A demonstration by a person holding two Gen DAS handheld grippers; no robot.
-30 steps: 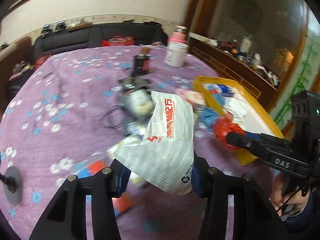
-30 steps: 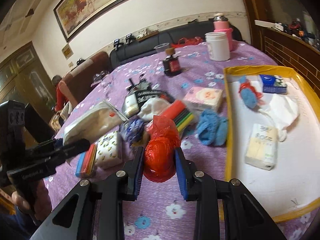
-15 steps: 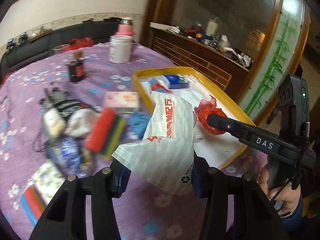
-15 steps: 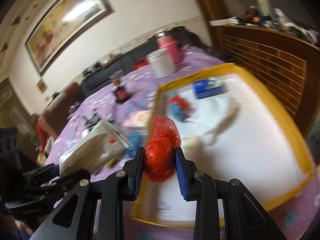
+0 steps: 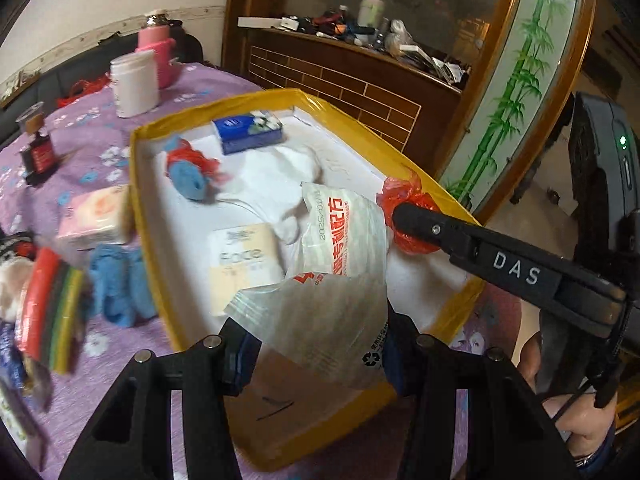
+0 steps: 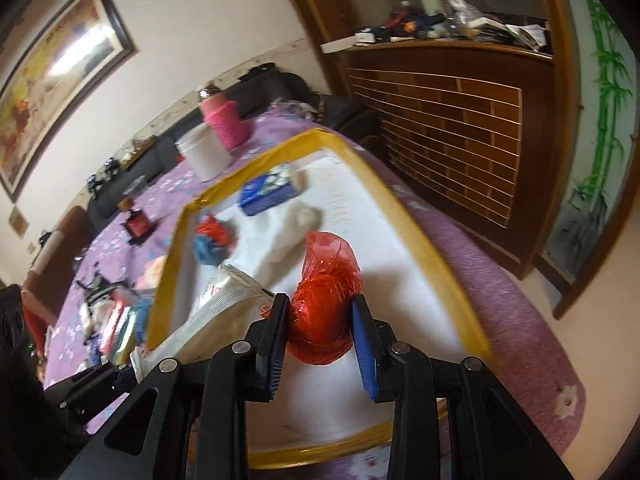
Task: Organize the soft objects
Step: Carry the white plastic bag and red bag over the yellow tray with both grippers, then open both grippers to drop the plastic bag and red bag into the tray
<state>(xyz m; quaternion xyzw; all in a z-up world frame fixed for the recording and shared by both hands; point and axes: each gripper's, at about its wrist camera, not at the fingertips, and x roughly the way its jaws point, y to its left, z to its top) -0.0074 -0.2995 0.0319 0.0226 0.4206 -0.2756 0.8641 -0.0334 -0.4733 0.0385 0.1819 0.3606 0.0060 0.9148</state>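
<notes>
My left gripper (image 5: 316, 354) is shut on a white plastic bag with red print (image 5: 340, 280) and holds it over the near part of the yellow-rimmed white tray (image 5: 138, 184). My right gripper (image 6: 322, 318) is shut on a red plastic bag (image 6: 324, 312) above the same tray (image 6: 440, 264). The red bag also shows in the left wrist view (image 5: 404, 204), and the white bag in the right wrist view (image 6: 208, 312). In the tray lie a blue tissue pack (image 5: 248, 132), a blue and red cloth (image 5: 190, 172), a white cloth (image 5: 296, 168) and a beige pack (image 5: 244, 264).
On the purple flowered tablecloth (image 5: 100, 152) left of the tray lie a pink tissue pack (image 5: 96, 216), blue cloths (image 5: 120, 284) and a stack of coloured sponges (image 5: 52, 308). A white jar (image 5: 134, 84) and pink flask (image 5: 158, 52) stand behind. A wooden cabinet (image 6: 440, 112) is at right.
Both grippers have swung right, from over the cluttered tablecloth to over the tray, each still holding its bag. The tray now fills the middle of both views.
</notes>
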